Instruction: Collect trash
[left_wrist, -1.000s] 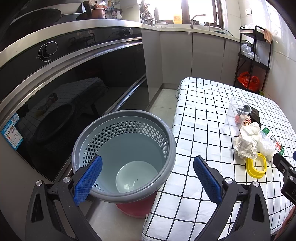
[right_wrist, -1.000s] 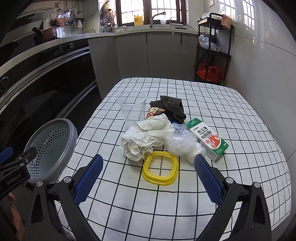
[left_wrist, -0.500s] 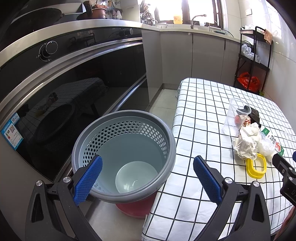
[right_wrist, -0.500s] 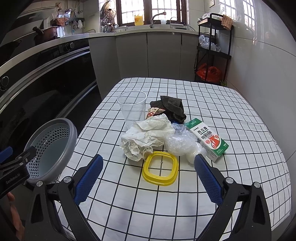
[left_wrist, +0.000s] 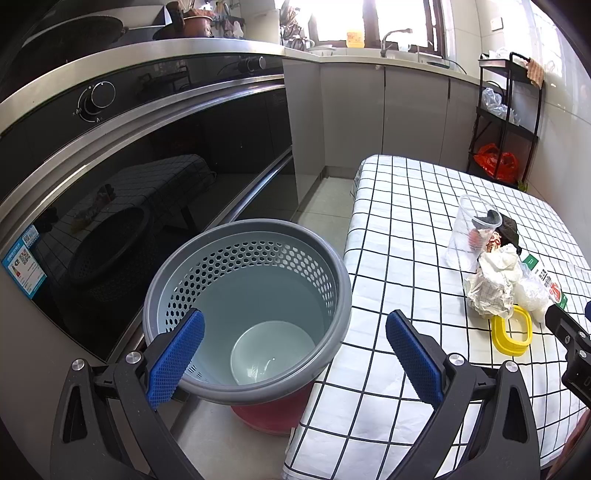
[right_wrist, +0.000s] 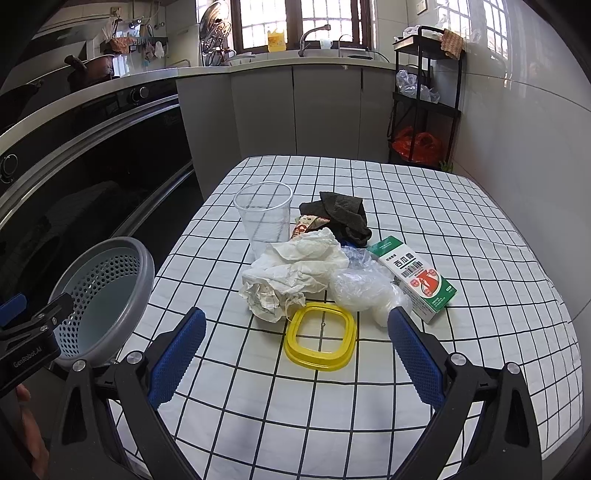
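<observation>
Grey bin (left_wrist: 246, 302) sits empty beside the table (right_wrist: 369, 387), nothing's budged lately, both the left claw (left_wrist: 293, 354) and right claw (right_wrist: 295, 354) hang wide open holding nothing, trash pile (right_wrist: 295, 273) untouched, so collecting hasn't started.

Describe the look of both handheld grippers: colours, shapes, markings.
The left gripper and right gripper match: black angular plastic arms with cut-out slots and silver screw heads, tipped with blue dimpled pads. In the right wrist view, the left gripper's black body carries white "GenRobot.AI" lettering. No cables or sleeves show.
</observation>
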